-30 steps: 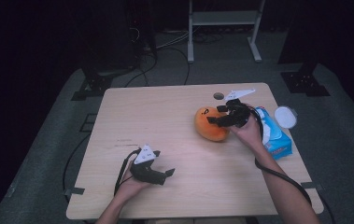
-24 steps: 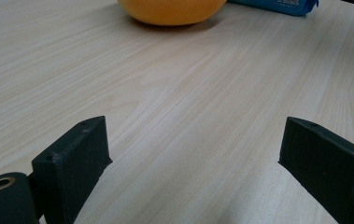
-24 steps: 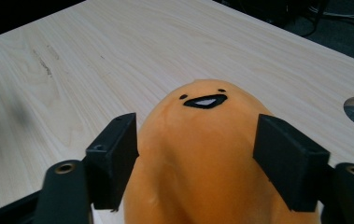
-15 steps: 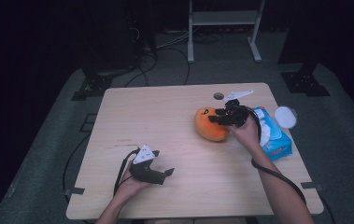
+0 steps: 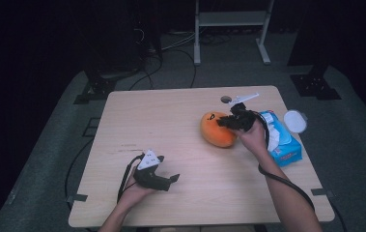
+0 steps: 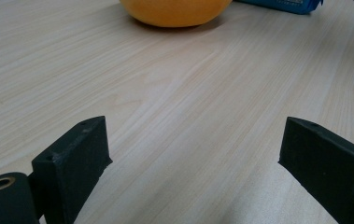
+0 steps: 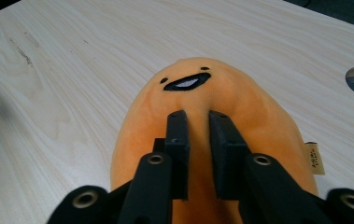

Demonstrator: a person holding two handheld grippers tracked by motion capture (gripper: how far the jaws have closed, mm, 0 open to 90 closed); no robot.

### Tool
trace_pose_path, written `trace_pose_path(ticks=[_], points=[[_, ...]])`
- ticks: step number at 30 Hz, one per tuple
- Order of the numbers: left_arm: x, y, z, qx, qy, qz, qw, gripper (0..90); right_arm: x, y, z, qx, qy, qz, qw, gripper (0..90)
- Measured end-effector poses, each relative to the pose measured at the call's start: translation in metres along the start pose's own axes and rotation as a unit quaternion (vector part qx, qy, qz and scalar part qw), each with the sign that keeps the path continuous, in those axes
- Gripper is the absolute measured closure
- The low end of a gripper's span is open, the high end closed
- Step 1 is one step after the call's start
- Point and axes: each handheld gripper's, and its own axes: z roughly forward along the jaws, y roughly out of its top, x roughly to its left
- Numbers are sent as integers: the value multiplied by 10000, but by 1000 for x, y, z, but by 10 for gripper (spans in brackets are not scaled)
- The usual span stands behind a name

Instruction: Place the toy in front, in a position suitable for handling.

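- Orange plush lies on the bench, right of centre, beside the blue tissue pack; long axis diagonal, stitched face toward the far-left.
- Your right gripper has just been closing, pinching a plush fold.
- Your left gripper rests spread.

- The left tongs are lying low by the near edge of the worktop, with the left hand holding them from behind.
- Their jaws are standing wide apart with nothing between them.
- The right arm is reaching forward.
- The right tongs have just been closing and are pinching the orange plush toy.
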Motion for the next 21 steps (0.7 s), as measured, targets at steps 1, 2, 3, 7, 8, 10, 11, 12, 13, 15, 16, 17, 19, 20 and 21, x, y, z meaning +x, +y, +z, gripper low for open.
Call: trace_pose_path(ticks=[1, 2, 3, 7, 8, 10, 11, 12, 13, 15, 16, 17, 19, 20, 21], points=[[0, 0, 0, 2, 5, 1, 10000, 78, 0, 1, 0, 5, -8, -9, 10000, 804], [0, 0, 0, -3, 7, -5, 10000, 78, 0, 1, -1, -4, -17, -4, 10000, 814], [1, 0, -1, 10, 8, -6, 10000, 78, -2, 2, -3, -26, -7, 46, 10000, 828], [1, 0, -1, 15, 8, -2, 10000, 78, -5, 3, -6, -52, -6, 91, 9999, 840], [1, 0, -1, 14, 7, -3, 10000, 78, -5, 4, -9, -40, -1, 85, 10000, 845], [1, 0, 0, 11, 5, -6, 10000, 78, -5, 4, -10, -35, 5, 45, 10000, 847], [1, 0, 0, 11, 8, -5, 10000, 78, -4, 5, -11, -23, 19, 36, 10000, 848], [1, 0, 0, 6, 11, -6, 10000, 78, -3, 6, -12, -22, 16, 5, 10000, 848], [1, 1, -1, -3, 19, 5, 10000, 78, -2, 6, -13, -28, 23, -23, 10000, 850], [2, 1, -2, -2, 26, -1, 10000, 78, 0, 8, -17, -65, 114, -42, 9999, 850], [3, 1, -3, -8, 25, -16, 10000, 78, 2, 9, -19, -80, 151, -65, 9998, 850], [3, 0, -3, -25, 23, -52, 10000, 78, 4, 10, -22, -86, 190, -75, 9998, 850], [5, 0, -5, -68, 23, -86, 9999, 78, 10, 12, -30, -138, 335, -173, 9992, 850], [6, 0, -5, -71, 14, -92, 9999, 78, 10, 12, -30, -138, 335, -173, 9992, 850], [7, 0, -7, -98, 21, -100, 9999, 78, 17, 14, -36, -158, 429, -300, 9985, 850]])
